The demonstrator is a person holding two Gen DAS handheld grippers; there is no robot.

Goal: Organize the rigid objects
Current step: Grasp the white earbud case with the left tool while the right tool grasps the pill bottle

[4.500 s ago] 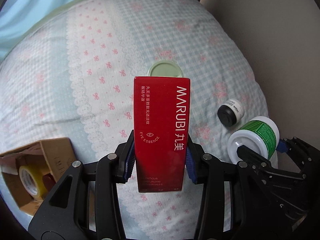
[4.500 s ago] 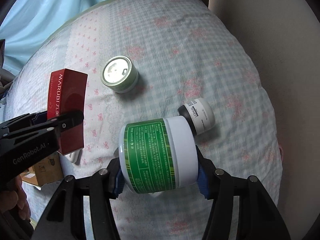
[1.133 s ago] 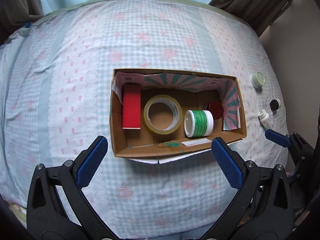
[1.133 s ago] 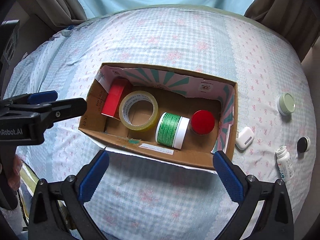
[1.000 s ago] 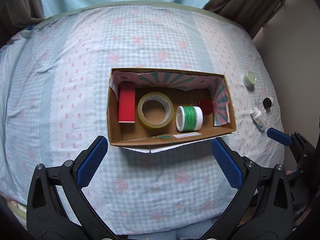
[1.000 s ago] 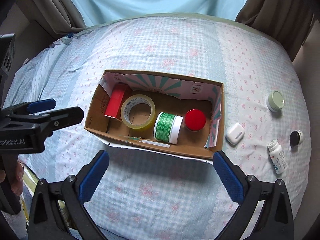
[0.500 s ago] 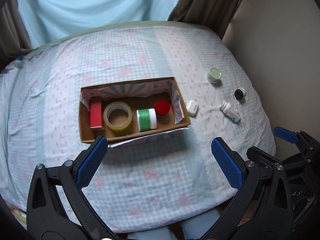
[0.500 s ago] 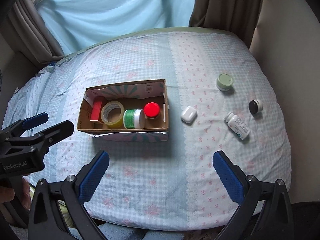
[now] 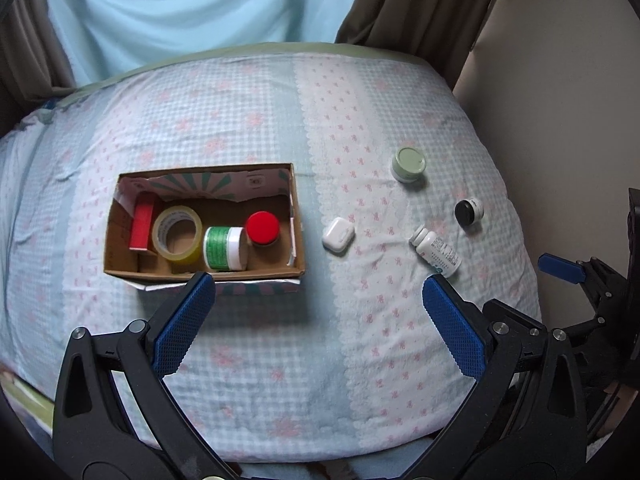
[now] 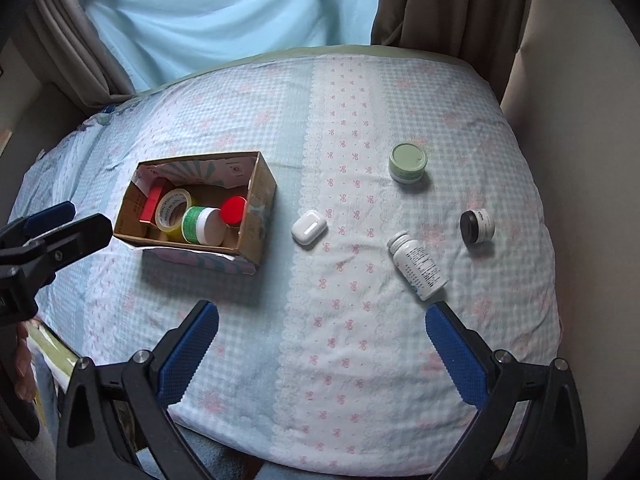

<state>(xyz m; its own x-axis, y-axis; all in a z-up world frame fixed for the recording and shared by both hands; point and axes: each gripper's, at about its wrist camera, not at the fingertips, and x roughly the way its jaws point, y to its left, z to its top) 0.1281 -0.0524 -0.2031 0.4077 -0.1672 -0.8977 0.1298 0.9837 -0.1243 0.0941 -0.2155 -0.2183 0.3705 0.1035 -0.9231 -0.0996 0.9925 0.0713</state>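
A cardboard box (image 9: 298, 240) (image 10: 264, 200) on the bed holds a red carton (image 9: 142, 222), a tape roll (image 9: 177, 234), a green-labelled white jar (image 9: 223, 248) and a red-lidded jar (image 9: 262, 229). To its right on the sheet lie a white earbud case (image 9: 338, 235) (image 10: 309, 227), a white pill bottle (image 9: 436, 252) (image 10: 418, 264), a black-lidded jar (image 9: 468, 211) (image 10: 477, 226) and a green-lidded jar (image 9: 408, 164) (image 10: 408, 162). My left gripper (image 9: 318, 320) and right gripper (image 10: 320, 344) are both open and empty, held high above the bed's near edge.
The bed (image 9: 260, 120) has a blue and pink checked sheet. A pale blue curtain (image 10: 240, 8) and brown drapes (image 10: 452, 4) hang behind it. A beige wall (image 9: 568, 80) borders the right side. The left gripper also shows in the right wrist view (image 10: 44, 240).
Both grippers have let go of the red carton and green-labelled jar, which now lie in the box. Both have pulled back, up and to the right, so the loose items show.
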